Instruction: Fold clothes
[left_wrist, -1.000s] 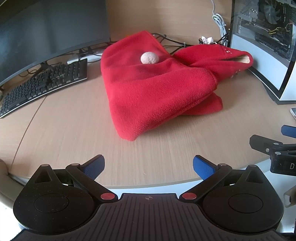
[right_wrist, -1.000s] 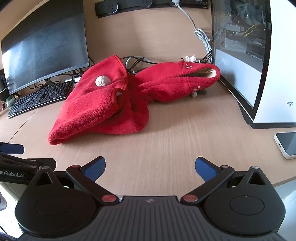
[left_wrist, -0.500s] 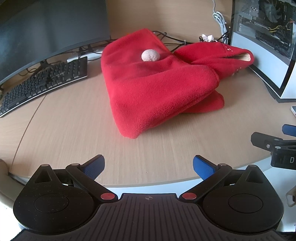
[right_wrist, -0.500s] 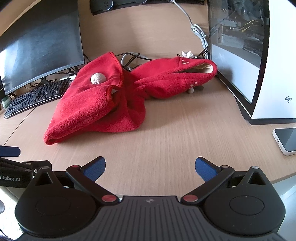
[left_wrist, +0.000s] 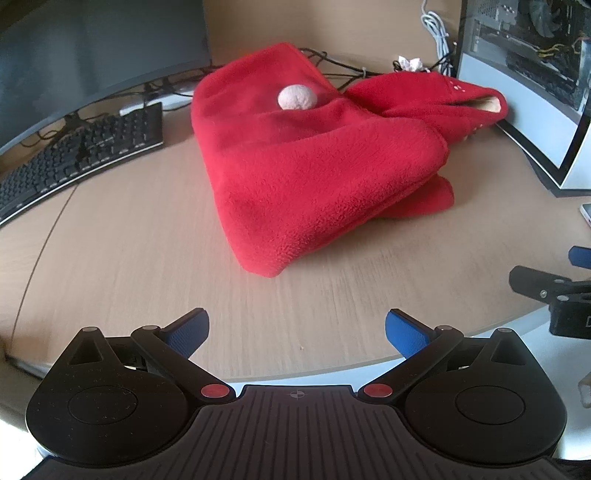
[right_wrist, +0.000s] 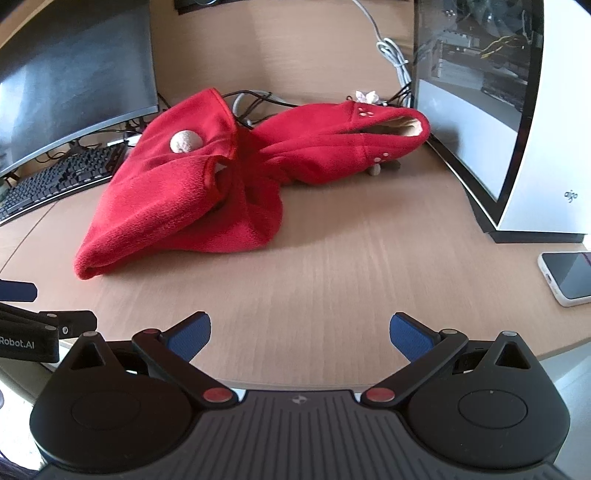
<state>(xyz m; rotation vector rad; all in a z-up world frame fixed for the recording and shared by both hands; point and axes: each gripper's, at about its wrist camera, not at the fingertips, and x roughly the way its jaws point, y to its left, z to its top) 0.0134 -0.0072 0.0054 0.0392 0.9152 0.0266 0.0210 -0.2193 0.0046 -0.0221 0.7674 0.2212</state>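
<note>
The keyboard runs off the left edge; the phone is cut by the right edge; cables vanish behind the red garment.

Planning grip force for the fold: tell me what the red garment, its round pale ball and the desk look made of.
Red garment: looks like fleece, matte, with a nubby pile and soft thick folds. Pale ball: probably a fuzzy pom-pom, its surface rough and dull; fibre unclear. Desk: light wood-grain top, smooth, with a low sheen; whether laminate or veneer cannot be told.
</note>
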